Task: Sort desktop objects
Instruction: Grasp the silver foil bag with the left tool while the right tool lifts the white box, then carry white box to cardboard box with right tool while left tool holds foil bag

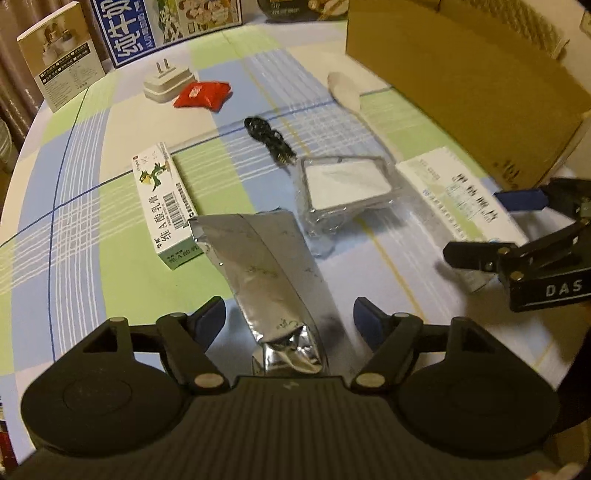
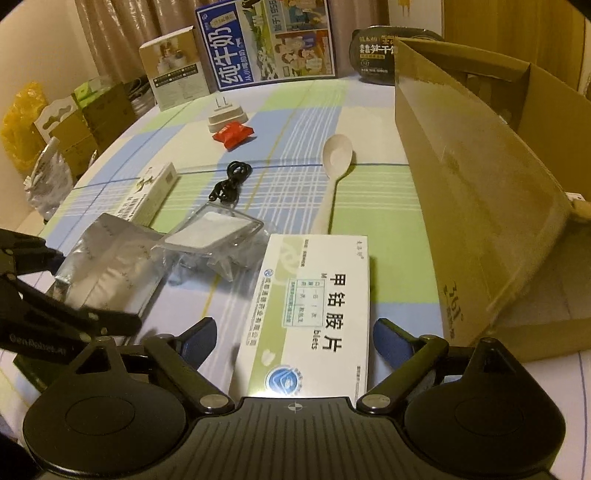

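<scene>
Checked cloth (green, blue, white) covers table point(image 2: 369, 192); curtains point(image 2: 122, 29) behind; both hand-held grippers, left point(image 1: 289, 319) and right point(image 2: 294, 338), released.

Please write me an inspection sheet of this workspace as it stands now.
Surface: plaid tablecloth, round table.
Job's things: foil pouch, white medicine box, green ointment box, plastic-wrapped card, spoon, red packet, charger plug; all loose on the cloth.
Clutter: open cardboard box at right; milk carton standing at the back.
Grippers: left gripper open around the pouch; right gripper open around the medicine box.
Cables: black cable, coiled.
Surroundings: curtain, stacked boxes.
</scene>
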Tool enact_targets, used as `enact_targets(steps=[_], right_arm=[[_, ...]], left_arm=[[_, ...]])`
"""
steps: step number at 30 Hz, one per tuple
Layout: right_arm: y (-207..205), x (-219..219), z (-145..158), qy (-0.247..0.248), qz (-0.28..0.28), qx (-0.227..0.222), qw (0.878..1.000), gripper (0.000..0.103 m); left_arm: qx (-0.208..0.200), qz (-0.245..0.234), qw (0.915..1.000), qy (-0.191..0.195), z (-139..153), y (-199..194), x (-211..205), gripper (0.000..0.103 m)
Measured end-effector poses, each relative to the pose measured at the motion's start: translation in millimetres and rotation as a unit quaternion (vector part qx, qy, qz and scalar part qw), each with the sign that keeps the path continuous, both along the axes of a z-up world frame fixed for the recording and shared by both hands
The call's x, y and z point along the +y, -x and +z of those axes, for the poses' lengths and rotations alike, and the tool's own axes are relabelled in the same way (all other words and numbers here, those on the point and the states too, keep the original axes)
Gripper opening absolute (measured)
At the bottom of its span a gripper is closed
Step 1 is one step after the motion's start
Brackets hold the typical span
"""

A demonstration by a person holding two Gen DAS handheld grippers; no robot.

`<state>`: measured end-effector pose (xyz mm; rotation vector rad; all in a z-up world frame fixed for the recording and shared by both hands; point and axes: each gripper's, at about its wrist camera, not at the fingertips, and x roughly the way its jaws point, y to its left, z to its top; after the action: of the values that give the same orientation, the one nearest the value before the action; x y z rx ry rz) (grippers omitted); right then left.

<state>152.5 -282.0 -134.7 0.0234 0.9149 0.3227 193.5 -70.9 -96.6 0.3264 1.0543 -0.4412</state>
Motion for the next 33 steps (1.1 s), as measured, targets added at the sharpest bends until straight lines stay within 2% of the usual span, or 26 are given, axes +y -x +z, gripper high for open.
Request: enact_targets(steps=[1, 4, 5, 8, 12, 14, 25, 33], right_arm=[[-0.6, 0.0, -0.8, 0.001, -0.002, 0.002, 1.0, 0.089], [-1.6, 0.1, -3.8, 0.005, -0.001, 0.006, 1.0, 0.088], [-1.8, 0.4, -4.5, 0.007, -0.001, 0.007, 1.0, 0.087], [-1.0, 0.9, -5.1, 0.014, -0.001, 0.005, 1.0, 0.073], [3.4, 0.5, -3.6, 0.013, 0.003, 0.005, 1.0, 0.071], [8.1, 1.5, -3.0, 0.02, 0.009, 0.002, 1.0, 0.071], [12.5, 7.4, -6.2, 0.038, 0.02, -0.003, 0.999, 0.072], [5.2, 8.2, -8.4, 0.044, 0.016, -0.009, 0.999, 0.072]], left_arm=[[0.003, -0.001, 1.0, -0.004, -1.9, -1.1, -1.3, 0.072], [0.027, 0.005, 0.9996, 0.001, -8.0, -5.1, -0.6, 0.059], [0.031, 0.01, 0.9995, 0.006, -8.9, -5.9, 1.1, 0.058], [0.033, 0.013, 0.9993, 0.012, -8.6, -7.0, 3.8, 0.052], [0.037, 0.012, 0.999, 0.021, -5.1, -5.0, 7.5, 0.041], [0.039, 0.009, 0.9988, 0.028, -2.3, -1.3, 10.3, 0.038], [0.072, 0.018, 0.9954, 0.061, 2.1, -2.3, 27.6, 0.04], [0.066, -0.001, 0.9973, 0.033, 0.0, 0.4, 18.7, 0.043]])
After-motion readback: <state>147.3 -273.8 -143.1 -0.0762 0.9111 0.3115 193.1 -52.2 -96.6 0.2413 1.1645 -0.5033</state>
